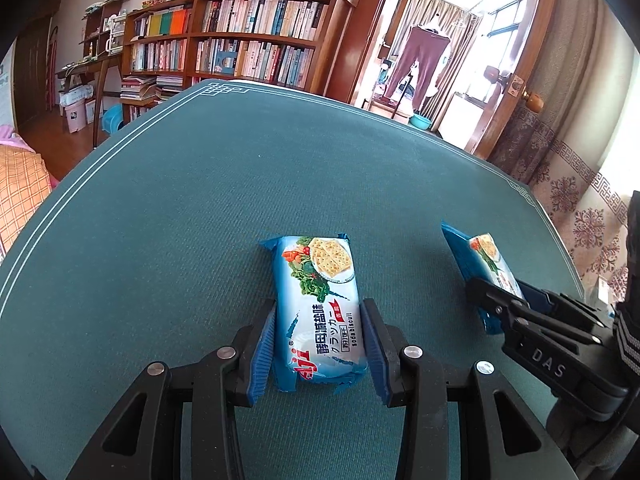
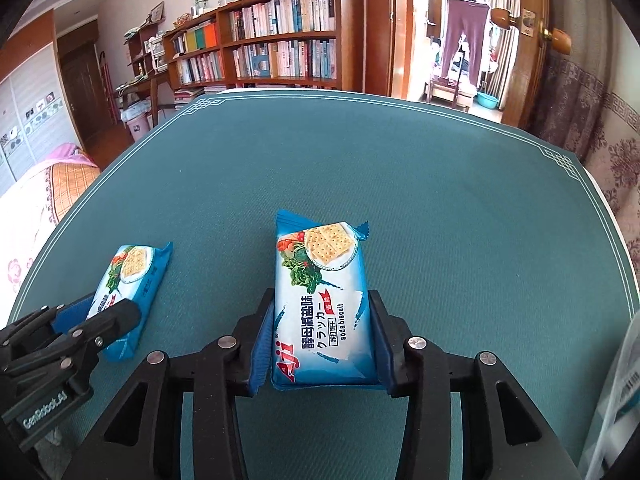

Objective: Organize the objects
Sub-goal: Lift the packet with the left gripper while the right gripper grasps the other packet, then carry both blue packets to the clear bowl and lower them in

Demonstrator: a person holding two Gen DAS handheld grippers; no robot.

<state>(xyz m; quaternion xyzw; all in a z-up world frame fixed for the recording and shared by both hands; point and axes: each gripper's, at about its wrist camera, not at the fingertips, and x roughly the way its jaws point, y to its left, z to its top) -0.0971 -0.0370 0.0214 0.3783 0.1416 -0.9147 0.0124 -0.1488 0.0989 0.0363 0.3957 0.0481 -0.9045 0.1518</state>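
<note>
Two blue-and-white soda biscuit packs are on the green table mat. In the left wrist view, my left gripper is shut on one pack, its blue pads pressing both long sides. The other pack is to the right, held by my right gripper. In the right wrist view, my right gripper is shut on its pack, which looks slightly raised at the front. The left pack lies to the left inside the left gripper.
The green mat has a white border line and covers a table. A bookshelf stands behind, with a bed at the left and a doorway at the right. A clear plastic bag sits at the right edge.
</note>
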